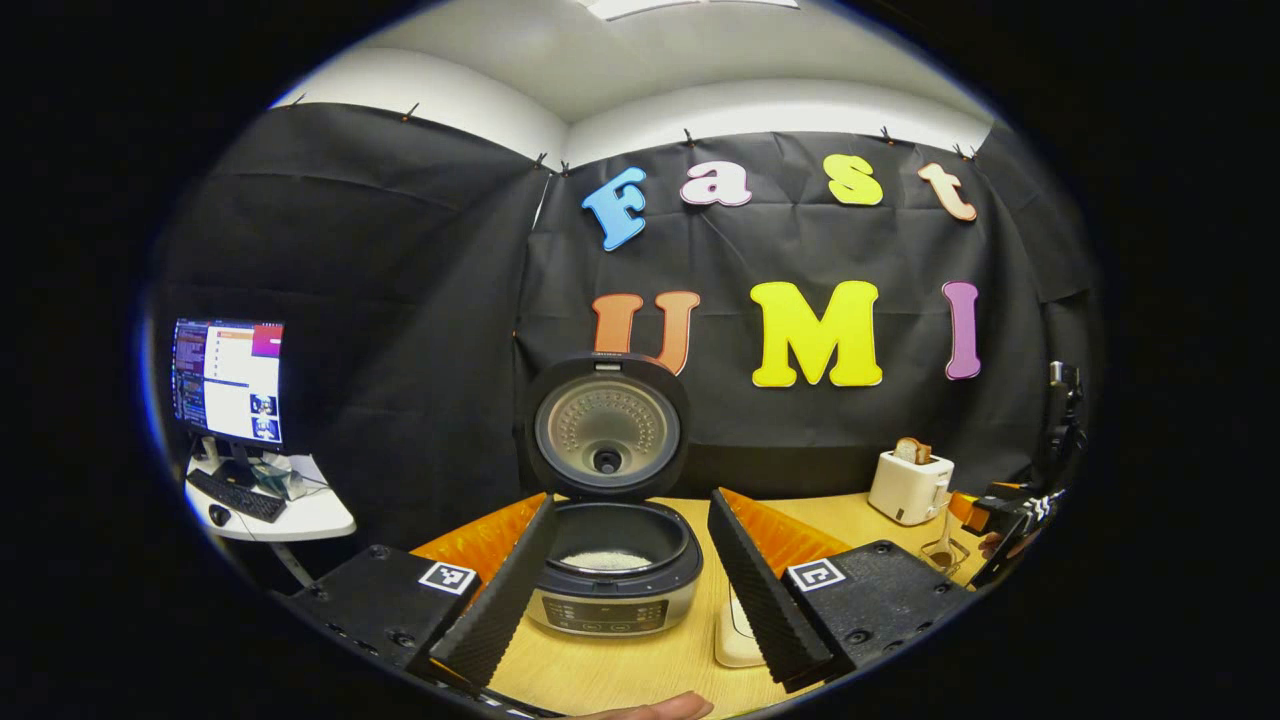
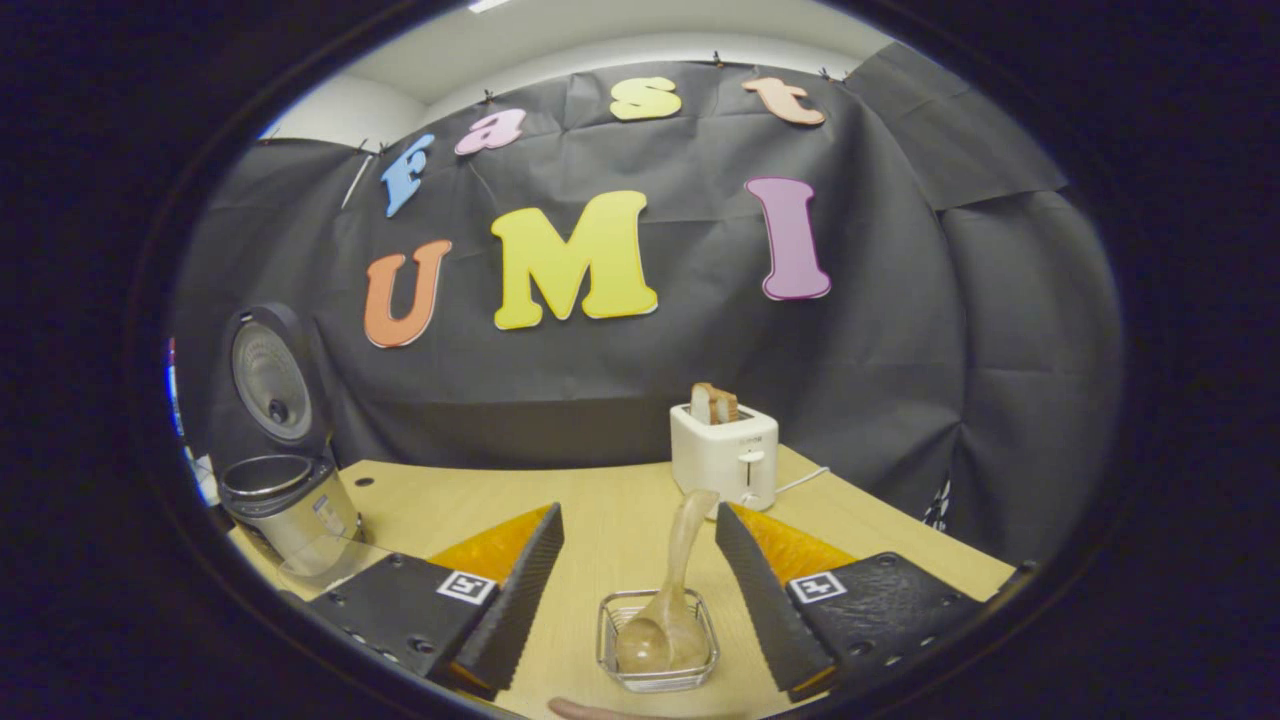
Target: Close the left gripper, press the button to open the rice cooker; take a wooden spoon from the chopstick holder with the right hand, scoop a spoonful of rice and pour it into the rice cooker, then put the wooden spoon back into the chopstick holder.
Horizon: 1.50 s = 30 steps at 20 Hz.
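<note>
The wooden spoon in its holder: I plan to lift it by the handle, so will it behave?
The wooden spoon looks rigid, so it probably won't flex. Its handle leans free, so it may pivot when nudged. The wire holder looks light and could slide or lift along.

I can't read any words here. The buttons on the front of the rice cooker (image 1: 611, 612) are too small, and the words on the screen (image 1: 228, 380) are too blurry.

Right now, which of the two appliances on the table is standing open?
The rice cooker: its round lid is tipped up at the back, baring the pot with white rice inside. The white toaster by the wall merely has bread poking from its slot.
</note>
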### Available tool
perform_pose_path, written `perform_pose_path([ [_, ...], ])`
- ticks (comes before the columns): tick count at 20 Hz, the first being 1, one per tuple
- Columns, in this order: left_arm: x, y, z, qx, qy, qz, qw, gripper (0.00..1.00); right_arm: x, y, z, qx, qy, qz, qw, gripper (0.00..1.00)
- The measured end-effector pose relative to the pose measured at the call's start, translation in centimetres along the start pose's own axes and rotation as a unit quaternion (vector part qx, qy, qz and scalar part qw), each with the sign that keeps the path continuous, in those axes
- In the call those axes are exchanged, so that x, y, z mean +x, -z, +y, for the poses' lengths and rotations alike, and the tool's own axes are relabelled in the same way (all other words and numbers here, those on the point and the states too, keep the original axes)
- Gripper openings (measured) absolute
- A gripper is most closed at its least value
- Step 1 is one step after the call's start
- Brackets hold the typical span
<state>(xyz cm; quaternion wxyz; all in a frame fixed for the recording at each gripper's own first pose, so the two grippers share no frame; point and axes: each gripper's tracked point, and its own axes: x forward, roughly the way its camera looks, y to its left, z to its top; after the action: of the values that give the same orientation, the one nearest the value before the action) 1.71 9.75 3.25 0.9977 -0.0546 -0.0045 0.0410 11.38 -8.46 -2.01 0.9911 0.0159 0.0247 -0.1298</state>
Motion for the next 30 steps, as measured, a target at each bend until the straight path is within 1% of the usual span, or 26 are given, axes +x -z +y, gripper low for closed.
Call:
perform_pose_path([
  [1, 0.5, -0.6, 0.0, 0.003, 0.001, -0.002, 1.000, 0.97, -0.4, 0.1, 0.1, -0.001, -0.002, -0.001, 1.000, 0.98],
  [2, 0.8, -1.5, -0.1, 0.005, 0.004, -0.006, 1.000, 0.97, -0.6, 0.1, 0.2, -0.001, -0.003, -0.004, 1.000, 0.96],
  [6, 3.0, -4.4, -0.2, 0.013, 0.007, -0.016, 1.000, 0.97, -1.8, 0.1, -0.4, 0.001, 0.000, -0.017, 1.000, 0.96],
  [7, 3.9, -5.4, 0.1, 0.017, 0.003, -0.025, 1.000, 0.97, -1.9, 0.2, -0.6, 0.003, 0.001, -0.016, 1.000, 0.92],
  [8, 4.8, -6.1, 0.4, 0.023, 0.000, -0.029, 0.999, 0.96, -2.0, 0.4, -0.8, 0.008, 0.005, -0.014, 1.000, 0.96],
  [9, 5.7, -6.8, 0.7, 0.032, -0.007, -0.033, 0.999, 0.96, -2.4, 1.2, -0.4, 0.015, 0.005, -0.012, 1.000, 0.92],
  [10, 6.9, -7.5, 1.0, 0.041, -0.012, -0.039, 0.998, 0.96, -2.5, 1.3, -0.2, 0.023, 0.001, -0.009, 1.000, 0.96],
  [11, 8.1, -8.1, 1.2, 0.047, -0.017, -0.047, 0.998, 0.96, -2.4, 1.5, -0.2, 0.027, -0.004, -0.006, 1.000, 0.92],
  [14, 12.0, -9.3, 2.0, 0.057, -0.034, -0.062, 0.996, 0.96, -2.0, 1.5, -0.6, 0.021, 0.001, -0.008, 1.000, 0.92],
  [16, 14.8, -10.2, 2.2, 0.061, -0.037, -0.077, 0.994, 0.96, -2.0, 1.6, -0.5, 0.014, 0.000, -0.005, 1.000, 0.92],
  [17, 16.2, -10.8, 2.3, 0.064, -0.037, -0.085, 0.994, 0.96, -1.7, 1.0, -0.9, 0.012, -0.002, -0.004, 1.000, 0.92],
  [18, 17.7, -10.9, 2.1, 0.066, -0.031, -0.092, 0.993, 0.96, -1.8, 0.9, -0.6, 0.012, -0.006, -0.006, 1.000, 0.96],
  [19, 19.4, -11.1, 2.0, 0.069, -0.025, -0.100, 0.992, 0.96, -1.9, 0.7, -0.4, 0.013, -0.009, -0.009, 1.000, 0.96],
  [21, 22.7, -10.9, 3.0, 0.078, -0.039, -0.102, 0.991, 0.96, -2.4, 1.2, 0.2, 0.017, -0.013, -0.016, 1.000, 0.96],
  [22, 24.3, -10.5, 3.8, 0.077, -0.051, -0.096, 0.991, 0.97, -2.4, 1.1, 0.3, 0.017, -0.016, -0.018, 1.000, 0.96],
  [23, 25.4, -10.4, 4.5, 0.069, -0.058, -0.096, 0.991, 0.97, -2.5, 1.2, 0.2, 0.015, -0.017, -0.019, 1.000, 0.92],
  [24, 26.3, -10.5, 4.6, 0.053, -0.053, -0.100, 0.992, 0.95, -2.5, 1.2, 0.2, 0.012, -0.017, -0.020, 1.000, 0.92],
  [25, 27.1, -10.7, 4.6, 0.034, -0.044, -0.106, 0.993, 0.97, -2.5, 1.3, 0.1, 0.008, -0.017, -0.021, 1.000, 0.92],
  [26, 27.6, -11.1, 5.0, 0.019, -0.042, -0.113, 0.993, 0.97, -2.5, 1.4, 0.1, 0.004, -0.018, -0.022, 1.000, 0.92],
  [29, 29.4, -12.8, 6.0, 0.011, -0.048, -0.135, 0.990, 0.97, -2.1, 1.7, 0.1, 0.002, -0.021, -0.016, 1.000, 0.92],
  [30, 30.0, -12.8, 5.9, 0.007, -0.043, -0.128, 0.991, 0.94, -2.0, 1.9, 0.1, 0.005, -0.023, -0.014, 1.000, 0.92],
])
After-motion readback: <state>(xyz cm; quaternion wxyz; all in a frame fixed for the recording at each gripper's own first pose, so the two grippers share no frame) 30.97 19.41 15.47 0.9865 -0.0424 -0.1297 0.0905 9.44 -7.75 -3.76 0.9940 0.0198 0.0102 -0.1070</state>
